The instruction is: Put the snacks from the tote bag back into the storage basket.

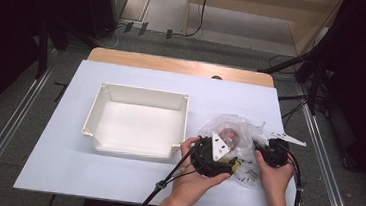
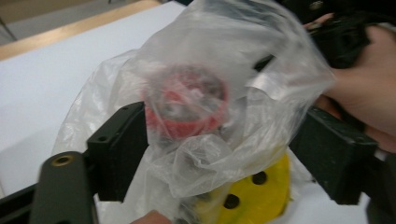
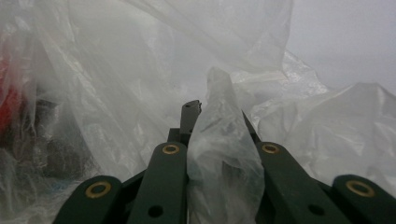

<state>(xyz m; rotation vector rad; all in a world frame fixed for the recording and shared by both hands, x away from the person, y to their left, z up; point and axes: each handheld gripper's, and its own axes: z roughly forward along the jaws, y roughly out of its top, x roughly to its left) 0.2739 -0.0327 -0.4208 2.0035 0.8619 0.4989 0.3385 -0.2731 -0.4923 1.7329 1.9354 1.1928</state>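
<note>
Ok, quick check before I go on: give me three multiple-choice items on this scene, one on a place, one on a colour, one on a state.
1. Where does the white tray lie relative to the plastic bag?
A. To its left in the high view
B. To its right in the high view
C. Under it

2. What colour is the round thing inside the bag?
A. Blue
B. Red
C. Green

3. How does the right gripper stand?
A. Wide open, nothing between the jaws
B. Shut on a fold of the bag
C. Shut on the tray's rim

Answers:
1 A, the tray sits left of the bag, apart from it.
2 B, red shows through the clear film in the left gripper view.
3 B, the right gripper view shows film pinched between its jaws.
</note>
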